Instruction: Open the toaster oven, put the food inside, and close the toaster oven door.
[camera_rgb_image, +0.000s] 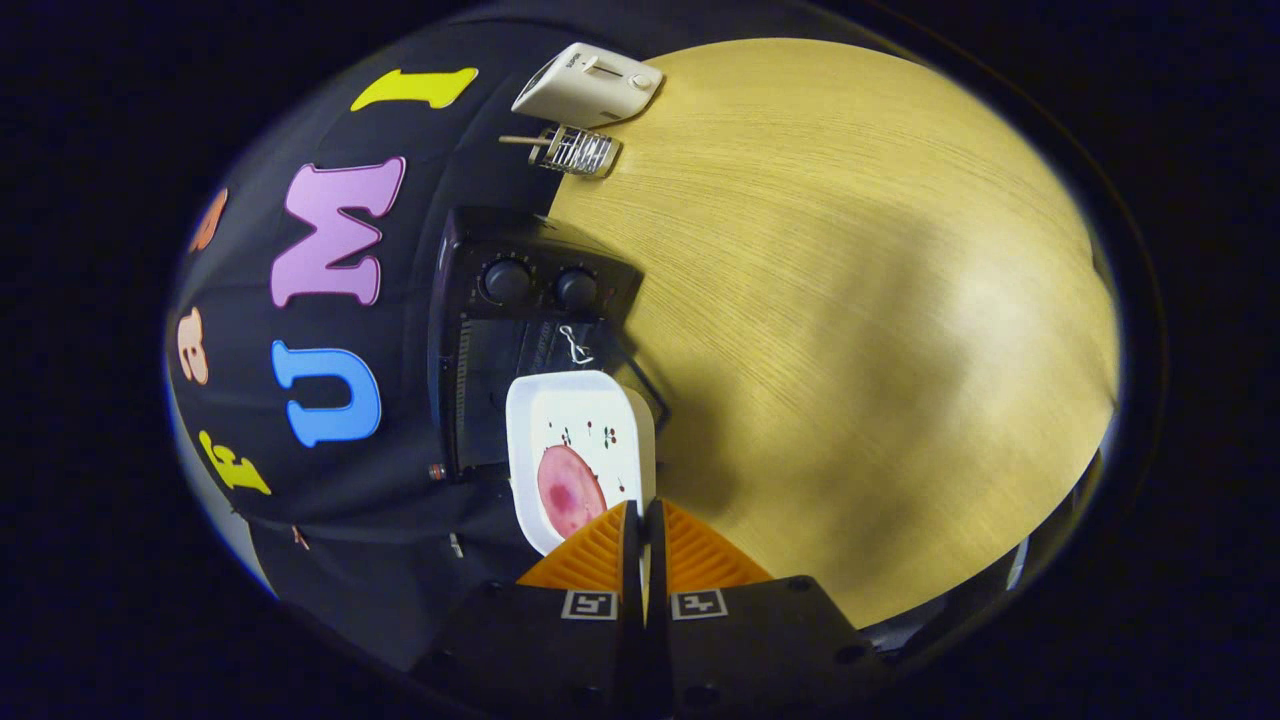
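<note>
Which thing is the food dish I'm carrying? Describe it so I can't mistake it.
On the wooden table, find the black toaster oven. Just in front of it, the gripper is shut on the rim of a white dish, the only one holding a pink slice.

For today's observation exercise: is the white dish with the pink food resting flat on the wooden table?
No. The white dish is clamped at its rim by the gripper and held up before the toaster oven, tilted.

The white rectangular plate (580, 440) covers the black toaster oven's (500, 330) door, so can't tell if it's open. The plate's near edge vanishes behind the gripper (641, 512), fingers pinched on it.
</note>
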